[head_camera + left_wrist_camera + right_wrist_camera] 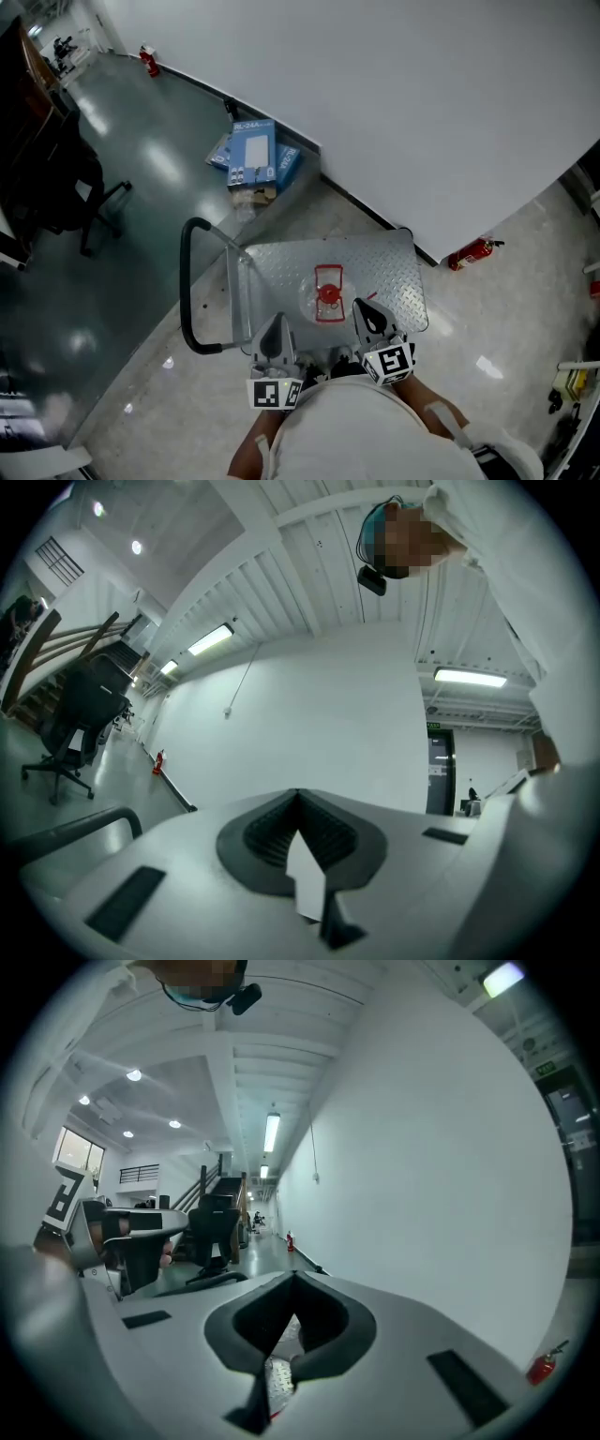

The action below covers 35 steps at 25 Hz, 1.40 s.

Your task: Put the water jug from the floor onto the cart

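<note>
Where the platform cart (389, 267) stands close to the white wall, the water jug (328, 292) sits upright on its checker-plate deck, roughly mid-deck, red cap up. No part of it rests on the floor. The cart handle (187, 281), a black tube, is at the deck's left end in the head view.

Left gripper (276, 330): jaws pressed together, nothing between them. Its own view shows only wall and ceiling past the tips.

Right gripper (368, 317): jaws likewise together and empty. A sliver of deck shows beneath them in its own view.

Both are held close to the person's body at the near edge of the cart. The right one is nearer the jug, with no contact that I can see.

Judgement: the placing step looks done, with the jug on the cart and let go. The next move is small: hold both grippers clear so the jug isn't nudged.

Elsewhere: blue boxes (255, 155) by the wall beyond the cart, a red fire extinguisher (473, 251) on the floor at right, an office chair (75, 187) at left.
</note>
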Each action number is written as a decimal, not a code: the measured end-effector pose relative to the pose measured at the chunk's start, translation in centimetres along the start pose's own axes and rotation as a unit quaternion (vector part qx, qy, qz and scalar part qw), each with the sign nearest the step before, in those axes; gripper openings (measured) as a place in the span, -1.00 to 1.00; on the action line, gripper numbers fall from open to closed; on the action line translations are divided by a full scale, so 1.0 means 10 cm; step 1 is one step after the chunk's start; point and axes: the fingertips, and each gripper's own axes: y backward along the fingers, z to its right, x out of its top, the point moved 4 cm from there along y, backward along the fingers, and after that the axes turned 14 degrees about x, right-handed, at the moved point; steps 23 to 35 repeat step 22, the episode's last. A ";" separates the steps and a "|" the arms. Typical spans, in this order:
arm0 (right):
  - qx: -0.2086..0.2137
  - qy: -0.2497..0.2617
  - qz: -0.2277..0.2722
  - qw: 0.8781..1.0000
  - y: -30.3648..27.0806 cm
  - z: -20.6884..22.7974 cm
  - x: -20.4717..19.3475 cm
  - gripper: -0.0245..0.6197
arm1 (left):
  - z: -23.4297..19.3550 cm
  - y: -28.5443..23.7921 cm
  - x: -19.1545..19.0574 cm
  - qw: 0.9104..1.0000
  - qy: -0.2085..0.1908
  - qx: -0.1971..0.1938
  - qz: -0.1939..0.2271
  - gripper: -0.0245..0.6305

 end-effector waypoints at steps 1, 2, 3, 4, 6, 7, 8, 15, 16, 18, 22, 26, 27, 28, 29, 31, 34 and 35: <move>0.001 0.001 0.001 1.000 0.01 0.01 0.01 -0.89 | 0.02 0.01 0.00 1.000 0.000 -0.001 0.000 -0.92; 0.001 0.001 0.002 1.000 0.02 0.02 0.02 -0.89 | 0.04 0.01 -0.01 1.000 0.001 -0.001 -0.001 -0.92; 0.000 -0.001 0.003 1.000 0.04 0.04 0.02 -0.89 | 0.05 0.02 -0.02 1.000 0.001 -0.002 -0.002 -0.92; -0.001 -0.002 0.004 1.000 0.05 0.05 0.02 -0.89 | 0.06 0.03 -0.03 1.000 0.001 -0.003 -0.004 -0.92; -0.002 -0.006 0.005 1.000 0.08 0.05 0.02 -0.89 | 0.06 0.05 -0.04 1.000 0.000 -0.004 -0.005 -0.92; -0.002 -0.006 0.006 1.000 0.09 0.05 0.02 -0.89 | 0.06 0.05 -0.04 1.000 0.000 -0.003 -0.004 -0.92; 0.000 -0.005 0.006 1.000 0.10 0.05 0.03 -0.89 | 0.06 0.05 -0.03 1.000 0.001 -0.002 -0.003 -0.92; 0.004 0.003 0.005 1.000 0.09 0.06 0.04 -0.89 | 0.09 0.03 -0.03 1.000 -0.002 -0.006 -0.003 -0.92; 0.005 0.004 0.005 1.000 0.08 0.06 0.04 -0.89 | 0.09 0.03 -0.03 1.000 -0.002 -0.006 -0.003 -0.92; 0.006 0.004 0.003 1.000 0.08 0.06 0.03 -0.89 | 0.08 0.03 -0.03 1.000 -0.002 -0.006 -0.002 -0.92; 0.006 0.002 0.001 1.000 0.07 0.07 0.02 -0.89 | 0.08 0.01 -0.03 1.000 -0.001 -0.007 -0.001 -0.92; 0.006 0.002 0.001 1.000 0.07 0.07 0.02 -0.89 | 0.08 0.01 -0.03 1.000 -0.001 -0.007 -0.001 -0.92; 0.006 0.002 0.001 1.000 0.07 0.07 0.02 -0.89 | 0.08 0.01 -0.03 1.000 -0.001 -0.007 -0.001 -0.92; 0.006 0.002 0.001 1.000 0.07 0.07 0.02 -0.89 | 0.08 0.01 -0.03 1.000 -0.001 -0.007 -0.001 -0.92; 0.006 0.002 0.001 1.000 0.07 0.07 0.02 -0.89 | 0.08 0.01 -0.03 1.000 -0.001 -0.007 -0.001 -0.92; 0.006 0.002 0.001 1.000 0.07 0.07 0.02 -0.89 | 0.08 0.01 -0.03 1.000 -0.001 -0.007 -0.001 -0.92; 0.006 0.002 0.001 1.000 0.07 0.07 0.02 -0.89 | 0.08 0.01 -0.03 1.000 -0.001 -0.007 -0.001 -0.92; 0.006 0.002 0.001 1.000 0.07 0.07 0.02 -0.89 | 0.08 0.01 -0.03 1.000 -0.001 -0.007 -0.001 -0.92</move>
